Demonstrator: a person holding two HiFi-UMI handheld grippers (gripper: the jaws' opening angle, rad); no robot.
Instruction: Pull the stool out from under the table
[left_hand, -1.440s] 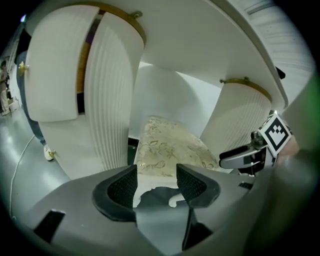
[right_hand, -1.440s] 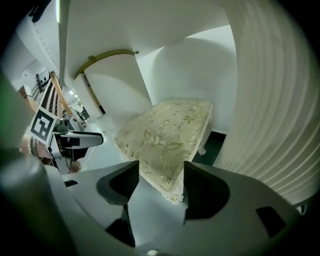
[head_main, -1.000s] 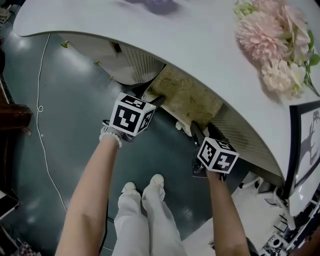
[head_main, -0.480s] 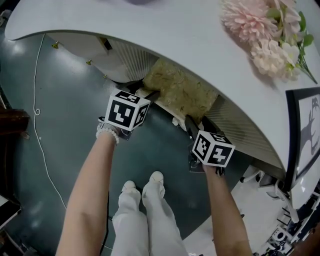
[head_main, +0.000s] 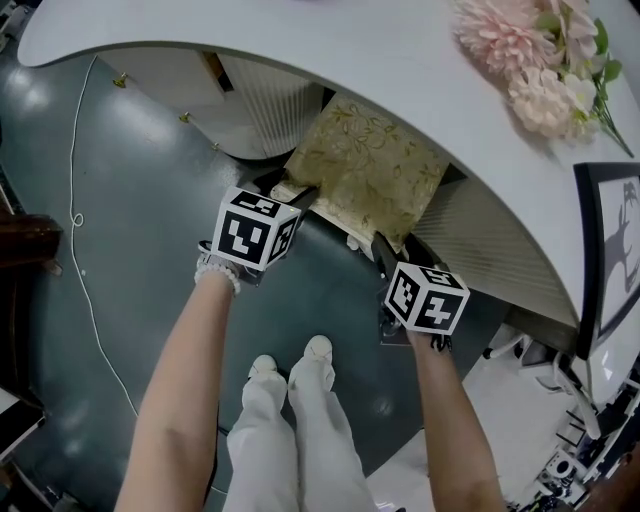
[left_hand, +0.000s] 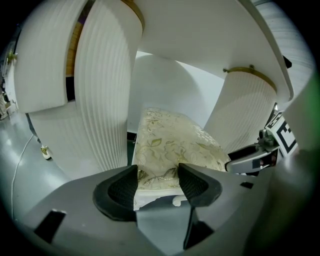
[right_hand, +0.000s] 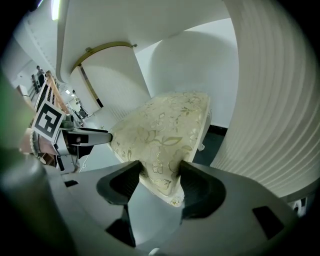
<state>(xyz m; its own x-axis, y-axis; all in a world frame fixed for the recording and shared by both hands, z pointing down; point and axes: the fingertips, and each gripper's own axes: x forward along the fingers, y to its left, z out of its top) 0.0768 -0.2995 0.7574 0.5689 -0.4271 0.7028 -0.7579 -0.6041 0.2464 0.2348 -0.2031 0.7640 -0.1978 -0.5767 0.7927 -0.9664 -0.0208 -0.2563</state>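
Working the pull itself, judging by the grip on both sides. Clamping the left gripper (head_main: 300, 196) on the near-left corner of the stool (head_main: 365, 178) seat, with jaws set wide and just now closing further onto the floral cushion (left_hand: 170, 145) lying between them. Clamping the right gripper (head_main: 398, 254) on the near-right corner likewise, wide, with cushion filling the gap between the pads. Finding the stool partly out: showing most of the seat in front of the table (head_main: 330, 50) edge in the head view, keeping the far end tucked beneath it.

Calling next, probably, for drawing both grippers back toward the body evenly, keeping the seat square, and stepping the feet (head_main: 292, 366) back to make room.

Noting a ribbed white pedestal (head_main: 265, 100) just beside the stool on the left and a second pedestal (head_main: 490, 255) on the right; risking a scrape on either by skewing the pull. Noting pink flowers (head_main: 535, 60) on the table and a framed picture (head_main: 612, 270) at the right edge, well apart from the work. Noting a white cable (head_main: 75, 215) lying on the dark floor (head_main: 140, 200) to the left, off the pull path.
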